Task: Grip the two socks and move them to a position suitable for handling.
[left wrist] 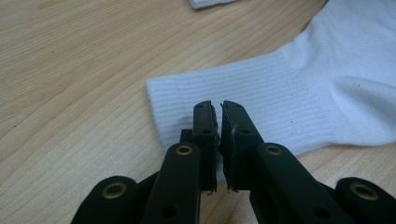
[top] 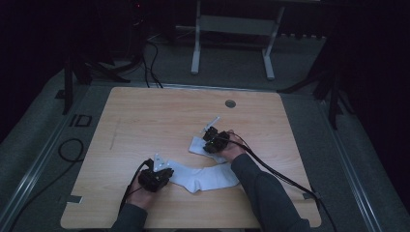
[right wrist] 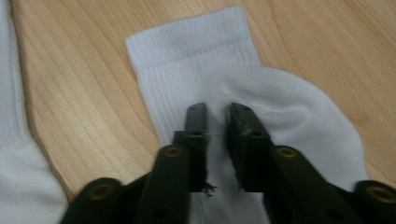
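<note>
Two white socks lie on a wooden table (top: pixel 145 111). The near sock (top: pixel 205 177) lies flat, its ribbed cuff (left wrist: pixel 261 93) pointing left. My left gripper (top: pixel 157 175) is at that cuff; in the left gripper view its jaws (left wrist: pixel 218 106) are pressed together on the cuff's edge, with a sliver of white between them. The far sock (top: pixel 197 145) is folded, its foot part (right wrist: pixel 289 112) lying over its cuff (right wrist: pixel 187 42). My right gripper (top: pixel 212 140) is shut on the far sock, and fabric is bunched between its jaws (right wrist: pixel 218 109).
A round grommet hole (top: pixel 230 103) sits near the table's far edge. Beyond the table stand a white desk frame (top: pixel 196 48) and dark stands on grey carpet. A cable loop (top: pixel 70 150) lies on the floor at the left. Cables trail from both grippers.
</note>
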A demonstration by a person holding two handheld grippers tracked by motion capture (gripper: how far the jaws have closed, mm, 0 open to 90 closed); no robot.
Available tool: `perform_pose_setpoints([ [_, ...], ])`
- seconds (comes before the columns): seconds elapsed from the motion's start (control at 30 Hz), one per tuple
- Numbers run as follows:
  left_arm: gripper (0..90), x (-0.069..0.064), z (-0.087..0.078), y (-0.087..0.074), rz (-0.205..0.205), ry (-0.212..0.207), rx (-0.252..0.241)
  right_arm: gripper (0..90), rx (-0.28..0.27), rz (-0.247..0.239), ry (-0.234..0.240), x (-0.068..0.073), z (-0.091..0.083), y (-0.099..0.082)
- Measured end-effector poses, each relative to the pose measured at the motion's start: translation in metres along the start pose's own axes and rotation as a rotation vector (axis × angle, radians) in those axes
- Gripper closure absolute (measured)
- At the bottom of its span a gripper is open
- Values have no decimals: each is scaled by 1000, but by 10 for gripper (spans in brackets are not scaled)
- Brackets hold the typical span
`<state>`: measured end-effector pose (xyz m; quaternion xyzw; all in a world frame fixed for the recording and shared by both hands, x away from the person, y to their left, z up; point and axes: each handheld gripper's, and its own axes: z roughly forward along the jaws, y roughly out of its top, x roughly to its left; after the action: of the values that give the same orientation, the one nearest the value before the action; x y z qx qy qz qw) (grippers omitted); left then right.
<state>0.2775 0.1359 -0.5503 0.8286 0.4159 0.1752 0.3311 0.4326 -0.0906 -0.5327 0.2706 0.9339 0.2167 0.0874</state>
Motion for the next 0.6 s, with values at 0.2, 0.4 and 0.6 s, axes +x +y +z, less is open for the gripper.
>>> perform_pose_setpoints([
  [0.2,843,1,0,0,-7,2,-3,866,-40,40,-7,-4,-10,1],
  [0.4,843,1,-1,0,-8,5,-5,868,-75,50,-16,-6,-27,2],
  [0.6,843,1,-1,0,-10,3,-6,866,-112,49,-35,-7,-50,1],
])
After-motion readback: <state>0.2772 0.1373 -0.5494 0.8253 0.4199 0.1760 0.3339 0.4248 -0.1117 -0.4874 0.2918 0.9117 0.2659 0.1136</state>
